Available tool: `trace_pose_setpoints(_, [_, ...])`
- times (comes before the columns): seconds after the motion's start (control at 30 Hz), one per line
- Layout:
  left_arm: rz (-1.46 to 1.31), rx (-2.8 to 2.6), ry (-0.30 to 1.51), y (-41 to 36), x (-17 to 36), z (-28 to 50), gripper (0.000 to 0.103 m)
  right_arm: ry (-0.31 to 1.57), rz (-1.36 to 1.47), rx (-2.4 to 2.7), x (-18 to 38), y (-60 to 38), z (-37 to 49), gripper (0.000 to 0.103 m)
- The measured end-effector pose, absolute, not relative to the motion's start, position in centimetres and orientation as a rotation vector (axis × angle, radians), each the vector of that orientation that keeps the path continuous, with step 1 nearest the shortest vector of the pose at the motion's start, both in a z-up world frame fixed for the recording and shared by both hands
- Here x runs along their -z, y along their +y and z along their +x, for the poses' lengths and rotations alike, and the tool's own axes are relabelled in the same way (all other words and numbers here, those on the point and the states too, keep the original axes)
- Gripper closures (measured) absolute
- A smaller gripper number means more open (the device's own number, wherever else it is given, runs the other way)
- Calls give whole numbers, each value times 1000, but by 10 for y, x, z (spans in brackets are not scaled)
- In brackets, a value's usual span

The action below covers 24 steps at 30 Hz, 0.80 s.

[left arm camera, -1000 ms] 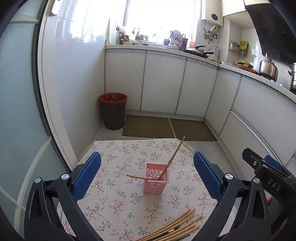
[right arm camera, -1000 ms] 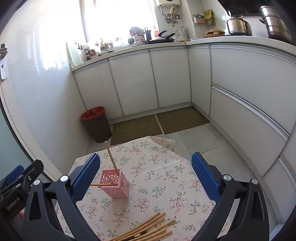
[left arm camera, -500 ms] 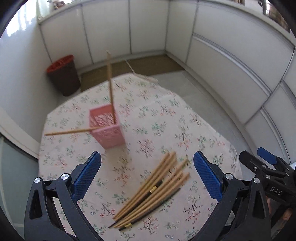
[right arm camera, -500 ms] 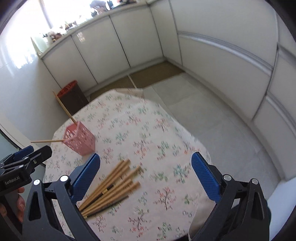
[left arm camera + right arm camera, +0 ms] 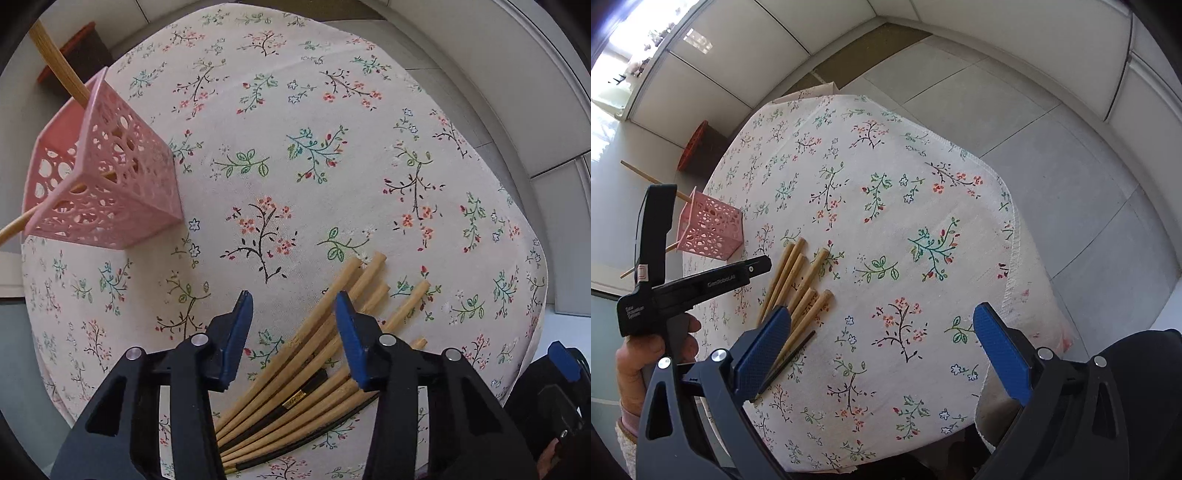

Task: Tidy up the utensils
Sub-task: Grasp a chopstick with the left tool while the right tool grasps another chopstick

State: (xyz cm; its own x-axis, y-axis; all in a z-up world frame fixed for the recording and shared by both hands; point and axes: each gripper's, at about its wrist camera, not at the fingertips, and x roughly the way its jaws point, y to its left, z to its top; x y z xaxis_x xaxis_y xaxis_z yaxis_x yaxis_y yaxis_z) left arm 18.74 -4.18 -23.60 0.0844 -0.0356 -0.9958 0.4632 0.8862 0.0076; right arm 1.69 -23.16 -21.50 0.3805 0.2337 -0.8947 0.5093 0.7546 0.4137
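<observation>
Several bamboo chopsticks [image 5: 314, 354] lie in a fanned bundle on the floral tablecloth, with a black chopstick [image 5: 303, 391] among them. My left gripper [image 5: 293, 325] points straight down over them. Its jaws are closing with the upper part of the bundle between them, and the pads stand clear of the sticks. The pink perforated basket [image 5: 110, 177] stands to the left and holds two chopsticks [image 5: 59, 70] that stick out. In the right wrist view the bundle [image 5: 798, 280] lies beside the left finger of my right gripper [image 5: 881, 314], which is wide open over bare cloth. The basket [image 5: 711, 229] is at the far left.
The small cloth-covered table [image 5: 923, 221] drops off to tiled floor [image 5: 1071, 147] on the right. A brown bin [image 5: 698, 144] with a red liner stands beyond the basket. White cabinets ring the room. A person's hand [image 5: 653, 350] holds the left gripper's handle.
Both grippers have come down toward the table and tilted to look at it. The left jaws have narrowed from wide open to either side of the chopstick bundle.
</observation>
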Motion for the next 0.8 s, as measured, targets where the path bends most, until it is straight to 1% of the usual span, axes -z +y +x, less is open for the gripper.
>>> trace_pose_setpoints(0.17, [331, 420, 1447, -45, 236, 194, 59, 1229, 737, 196, 223, -230, 19, 7])
trace_pose_setpoints(0.37, [392, 425, 1441, -58, 243, 194, 59, 1248, 734, 200, 228, -230, 19, 7])
trace_pose_setpoints(0.43, [393, 425, 1449, -57, 248, 196, 70, 1254, 736, 196, 229, -230, 19, 7])
trace_pose_setpoints(0.47, [370, 445, 1454, -56, 250, 196, 71, 1258, 741, 194, 230, -229, 20, 7])
trace_pose_setpoints(0.5, [363, 458, 1466, -55, 253, 196, 78, 1264, 751, 190, 231, -228, 20, 7])
trace_pose_setpoints(0.53, [390, 452, 1462, -54, 259, 197, 83, 1271, 766, 186, 232, -228, 20, 7])
trace_pose_setpoints(0.63, [436, 458, 1427, -57, 259, 192, 85, 1300, 822, 186, 237, -225, 23, 7])
trace_pose_setpoints(0.7, [411, 459, 1418, -52, 259, 192, 89, 1318, 869, 186, 240, -221, 28, 7])
trace_pose_setpoints(0.8, [404, 435, 1377, -47, 259, 186, 91, 1337, 909, 208, 245, -212, 37, 9])
